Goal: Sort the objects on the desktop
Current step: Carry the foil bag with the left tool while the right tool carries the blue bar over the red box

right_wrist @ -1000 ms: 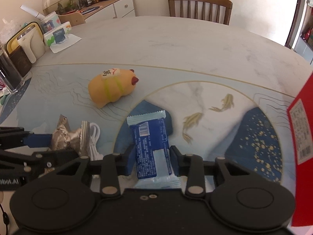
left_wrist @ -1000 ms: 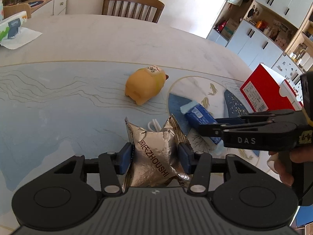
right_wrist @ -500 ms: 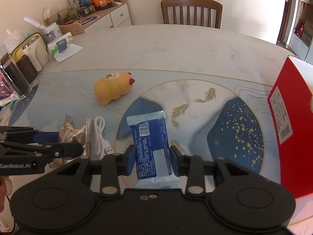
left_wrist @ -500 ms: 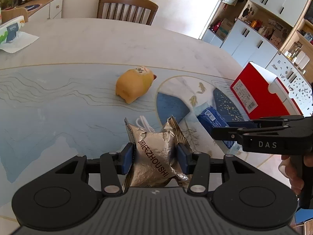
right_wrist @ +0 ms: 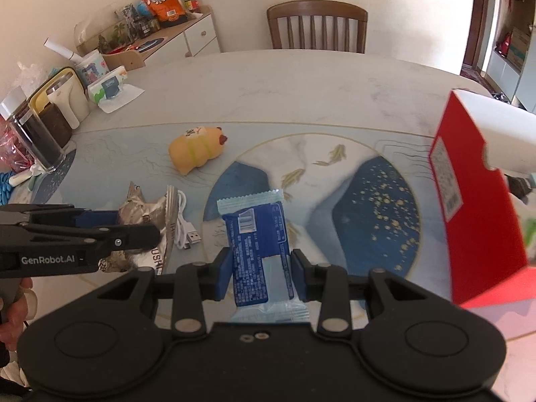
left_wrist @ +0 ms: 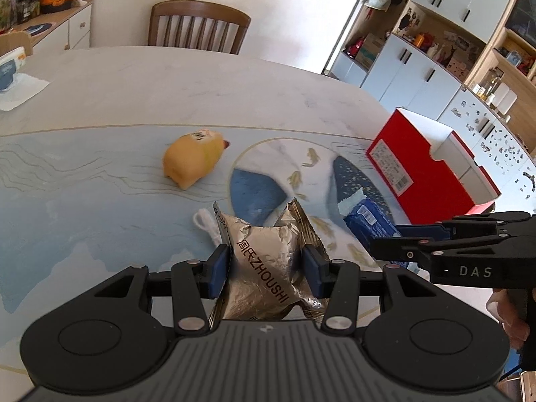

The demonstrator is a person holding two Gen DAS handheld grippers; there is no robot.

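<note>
My left gripper (left_wrist: 267,264) is shut on a silver foil snack packet (left_wrist: 268,264) and holds it above the table; the packet also shows in the right wrist view (right_wrist: 147,207). My right gripper (right_wrist: 261,268) is shut on a blue snack packet (right_wrist: 258,244), lifted off the table; the packet also shows in the left wrist view (left_wrist: 366,217). A red box (left_wrist: 425,167) with a white inside stands at the right; in the right wrist view the box (right_wrist: 475,207) is close on the right. A yellow plush toy (left_wrist: 192,160) lies on the table mat, and a white USB cable (right_wrist: 184,221) lies below the left gripper.
A patterned mat (left_wrist: 83,194) covers the near half of the table. A wooden chair (left_wrist: 197,30) stands at the far side. Jars, a tissue pack (right_wrist: 107,87) and containers crowd the table's left end. Cabinets stand at the right.
Both grippers have risen and pulled back with their packets. The white cable under the foil packet has come into view, and the red box is nearer in the right wrist view.
</note>
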